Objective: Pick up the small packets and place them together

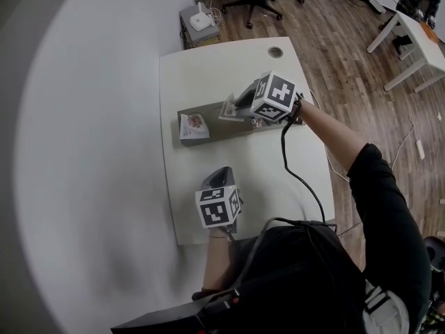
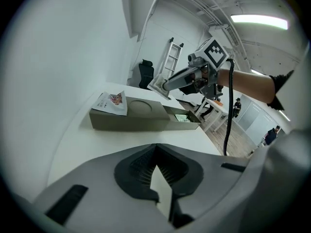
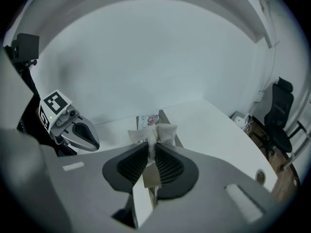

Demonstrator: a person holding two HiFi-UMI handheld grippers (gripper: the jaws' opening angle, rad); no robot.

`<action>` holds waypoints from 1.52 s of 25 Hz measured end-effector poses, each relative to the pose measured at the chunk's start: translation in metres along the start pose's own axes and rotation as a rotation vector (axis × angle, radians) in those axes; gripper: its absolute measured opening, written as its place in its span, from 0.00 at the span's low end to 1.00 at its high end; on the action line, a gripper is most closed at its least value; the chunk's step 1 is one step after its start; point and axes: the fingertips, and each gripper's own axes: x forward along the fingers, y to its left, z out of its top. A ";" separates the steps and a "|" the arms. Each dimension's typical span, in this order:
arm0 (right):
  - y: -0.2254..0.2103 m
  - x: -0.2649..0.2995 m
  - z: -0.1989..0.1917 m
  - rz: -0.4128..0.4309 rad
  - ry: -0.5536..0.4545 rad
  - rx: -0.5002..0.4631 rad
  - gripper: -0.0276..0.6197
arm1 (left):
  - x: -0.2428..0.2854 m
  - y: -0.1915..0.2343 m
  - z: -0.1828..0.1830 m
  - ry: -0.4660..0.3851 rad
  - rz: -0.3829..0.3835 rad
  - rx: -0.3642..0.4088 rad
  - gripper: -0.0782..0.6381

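Packet pinched in the right gripper above the grey tray, whose left end bears a 2nd packet; left gripper pressed together, empty. Likely fault: the shallow edge grip lets the packet slip mid-carry.

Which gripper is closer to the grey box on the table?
Right. The right gripper hangs just above the grey box, shut on a small packet; the left gripper sits apart, well back from its near side.

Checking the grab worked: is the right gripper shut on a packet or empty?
Shut on a packet: the right gripper pinches it between its jaws, held in the air over the grey box.
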 end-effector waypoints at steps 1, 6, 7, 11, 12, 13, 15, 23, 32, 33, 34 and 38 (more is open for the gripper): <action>0.003 0.008 0.003 0.009 0.007 -0.005 0.12 | -0.003 0.003 -0.001 -0.004 0.005 -0.007 0.10; 0.010 0.035 0.010 0.041 0.045 -0.012 0.12 | -0.013 0.017 -0.006 -0.027 0.032 -0.052 0.10; 0.011 0.039 0.011 0.044 0.051 -0.011 0.12 | -0.015 0.019 -0.007 -0.030 0.037 -0.062 0.10; 0.012 0.055 0.011 0.049 0.079 0.003 0.12 | -0.017 0.019 -0.012 -0.026 0.038 -0.078 0.10; 0.012 0.059 0.010 0.048 0.090 0.008 0.12 | -0.017 0.019 -0.012 -0.026 0.036 -0.077 0.10; 0.011 0.063 0.009 0.047 0.102 0.011 0.12 | -0.017 0.018 -0.011 -0.026 0.034 -0.077 0.10; 0.011 0.070 0.007 0.046 0.122 0.011 0.12 | -0.016 0.018 -0.010 -0.027 0.031 -0.078 0.10; 0.011 0.078 0.004 0.045 0.153 -0.002 0.13 | -0.014 0.016 -0.004 -0.019 0.023 -0.080 0.10; 0.008 0.079 0.003 0.049 0.150 -0.001 0.18 | -0.005 0.007 0.005 0.001 0.017 -0.054 0.10; 0.008 0.079 0.004 0.052 0.145 -0.003 0.19 | -0.003 0.007 0.007 0.002 0.015 -0.049 0.10; 0.009 0.079 0.005 0.058 0.141 -0.004 0.22 | -0.002 0.006 0.008 0.003 0.013 -0.045 0.10; 0.010 0.073 0.007 0.081 0.131 -0.023 0.33 | 0.003 0.000 0.009 0.015 0.003 -0.032 0.10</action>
